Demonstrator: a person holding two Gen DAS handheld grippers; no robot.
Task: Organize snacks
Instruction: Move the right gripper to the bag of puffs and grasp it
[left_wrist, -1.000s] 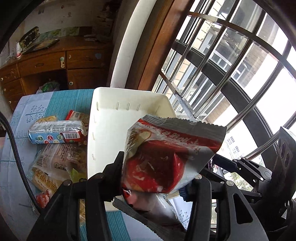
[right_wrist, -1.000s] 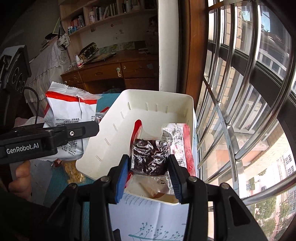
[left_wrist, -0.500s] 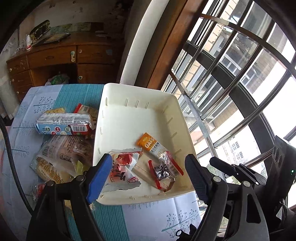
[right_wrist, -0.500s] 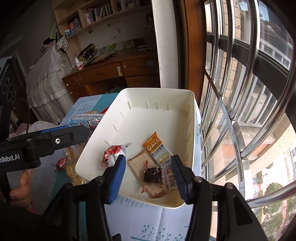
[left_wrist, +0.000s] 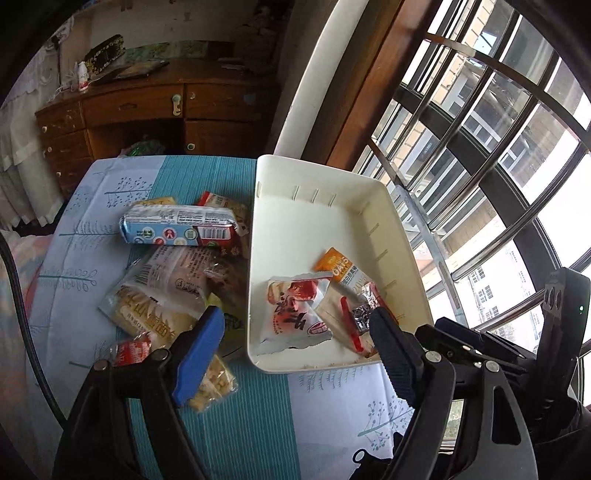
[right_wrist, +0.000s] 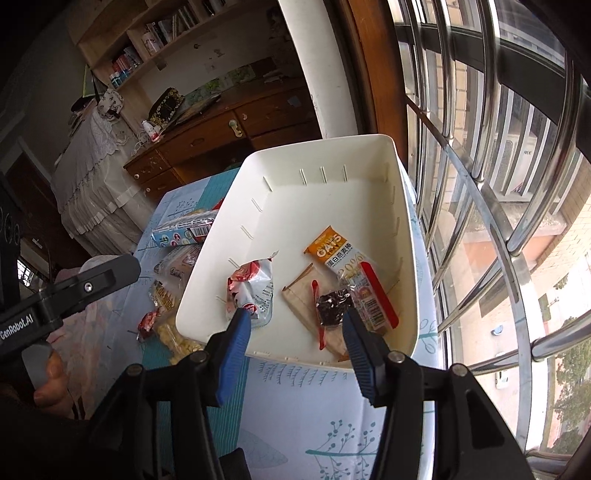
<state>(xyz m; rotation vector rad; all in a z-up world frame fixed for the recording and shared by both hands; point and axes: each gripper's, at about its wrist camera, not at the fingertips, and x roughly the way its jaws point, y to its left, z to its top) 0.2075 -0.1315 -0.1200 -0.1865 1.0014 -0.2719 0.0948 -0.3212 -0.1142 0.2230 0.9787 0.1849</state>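
Bin (right_wrist: 391, 177) near rim behind jaws | snack pile (left_wrist: 166, 291) labels blurred

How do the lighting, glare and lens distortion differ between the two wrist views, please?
Left wrist view: the window at right blows out white, the wooden desk sits in shadow, the window bars bow strongly. Right wrist view: daylight falls evenly in the white bin, its snacks sharp; bookshelf dim; the frame corners vignette black.
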